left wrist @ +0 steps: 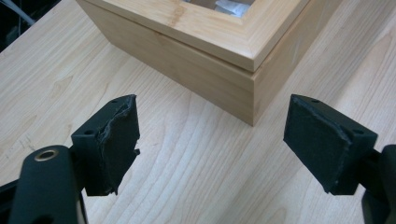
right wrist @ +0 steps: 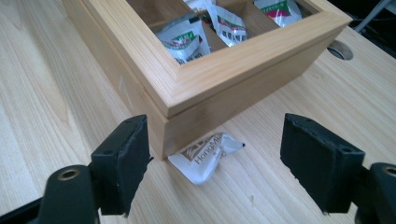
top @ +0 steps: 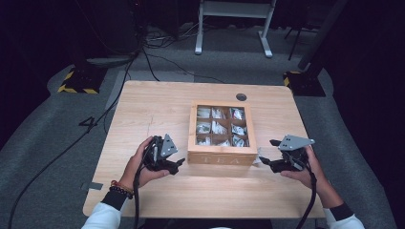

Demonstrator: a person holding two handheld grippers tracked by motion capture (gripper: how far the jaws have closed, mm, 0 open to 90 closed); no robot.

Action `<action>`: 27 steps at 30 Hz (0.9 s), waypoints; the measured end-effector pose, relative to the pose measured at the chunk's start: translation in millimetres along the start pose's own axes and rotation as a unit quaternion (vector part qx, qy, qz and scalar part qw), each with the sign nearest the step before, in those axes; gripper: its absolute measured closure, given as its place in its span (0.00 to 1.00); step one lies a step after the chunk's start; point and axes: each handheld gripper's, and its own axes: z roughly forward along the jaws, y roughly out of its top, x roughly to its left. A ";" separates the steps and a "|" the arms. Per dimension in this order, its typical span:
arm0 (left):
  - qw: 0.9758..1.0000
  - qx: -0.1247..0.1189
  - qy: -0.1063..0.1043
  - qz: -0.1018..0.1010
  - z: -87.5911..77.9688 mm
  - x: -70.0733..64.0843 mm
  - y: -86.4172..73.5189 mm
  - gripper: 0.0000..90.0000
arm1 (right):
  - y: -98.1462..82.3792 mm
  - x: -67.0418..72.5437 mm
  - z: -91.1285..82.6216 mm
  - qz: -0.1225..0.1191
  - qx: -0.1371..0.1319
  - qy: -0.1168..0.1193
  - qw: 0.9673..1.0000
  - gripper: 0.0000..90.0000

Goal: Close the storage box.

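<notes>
right gripper [right wrist: 215,163] open, empty; tea packet [right wrist: 208,156] lies flat just ahead between its jaws, tucked against the box [right wrist: 210,88] corner.

Wooden tea box [top: 220,153], windowed lid shut, mid-table; white sachet [right wrist: 208,156] flat at its near right corner.
</notes>
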 end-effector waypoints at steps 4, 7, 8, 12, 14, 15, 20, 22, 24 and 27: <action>1.000 0.008 0.006 0.001 -2.7 0.8 -6.2 0.21 | -4.9 -1.4 -2.6 0.003 0.006 -0.011 1.000 0.27; 1.000 0.014 0.013 0.003 -3.9 2.1 -11.8 0.21 | -9.0 -2.6 -4.4 0.003 0.008 -0.014 1.000 0.28; 1.000 0.016 0.015 0.003 -4.1 3.2 -13.9 0.20 | -10.4 -2.8 -5.2 0.003 0.010 -0.019 1.000 0.29; 0.999 0.026 0.024 -0.003 -4.9 7.3 -23.1 0.20 | -17.5 -5.2 -6.5 0.007 0.014 -0.025 1.000 0.29; 0.999 0.028 0.027 -0.006 -5.8 9.0 -26.6 0.20 | -21.3 -6.5 -6.9 0.010 0.017 -0.028 0.999 0.29; 0.999 0.030 0.030 -0.006 -6.4 10.1 -28.9 0.20 | -22.8 -7.0 -6.9 0.011 0.018 -0.029 0.999 0.29; 0.999 0.037 0.032 -0.012 -8.8 12.7 -38.1 0.21 | -32.9 -8.8 -6.2 0.017 0.030 -0.035 0.999 0.29; 0.999 0.040 0.034 -0.013 -9.5 13.4 -42.1 0.21 | -35.9 -9.6 -6.0 0.018 0.033 -0.034 0.999 0.29; 0.998 0.042 0.035 -0.017 -10.6 14.2 -45.4 0.21 | -39.0 -10.2 -6.6 0.019 0.035 -0.038 0.998 0.29; 0.998 0.042 0.037 -0.022 -13.0 15.9 -51.4 0.21 | -43.9 -10.9 -8.0 0.028 0.036 -0.039 0.998 0.29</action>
